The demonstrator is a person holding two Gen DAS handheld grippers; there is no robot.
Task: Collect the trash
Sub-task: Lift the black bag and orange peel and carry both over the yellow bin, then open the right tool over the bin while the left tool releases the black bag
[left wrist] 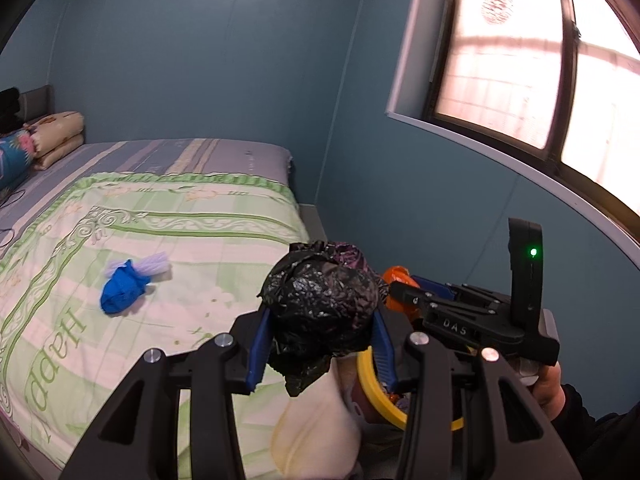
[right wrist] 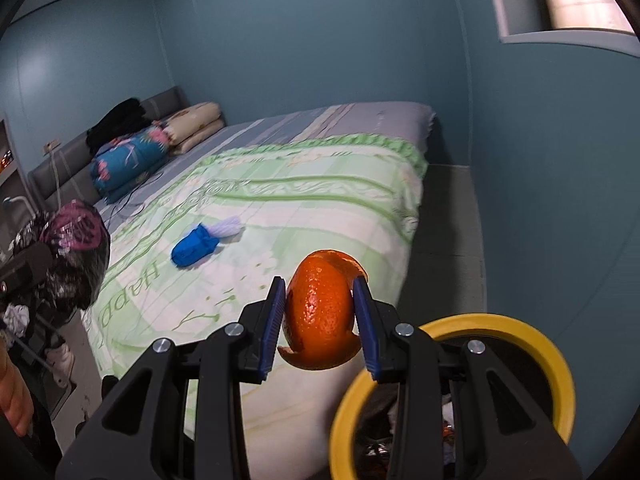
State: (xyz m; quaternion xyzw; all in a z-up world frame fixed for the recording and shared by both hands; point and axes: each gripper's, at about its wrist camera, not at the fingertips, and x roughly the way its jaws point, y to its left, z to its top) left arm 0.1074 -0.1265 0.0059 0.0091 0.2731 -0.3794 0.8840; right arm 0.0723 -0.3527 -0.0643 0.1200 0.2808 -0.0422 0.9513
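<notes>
Both grippers are full: my left gripper squeezes a black bag, my right gripper squeezes orange peel, above the yellow bin beside the bed.

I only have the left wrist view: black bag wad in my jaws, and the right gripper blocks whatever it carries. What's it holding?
Observer: An orange peel, clamped between the right gripper's blue pads.
Operator: Where's the bin? I see only a yellow sliver.
Observer: The yellow-rimmed bin sits just below and right of the right gripper, beside the bed; scraps lie inside.
Operator: Anything past the pillows at the head of the bed?
Observer: A grey headboard with dark clothes piled on it.
</notes>
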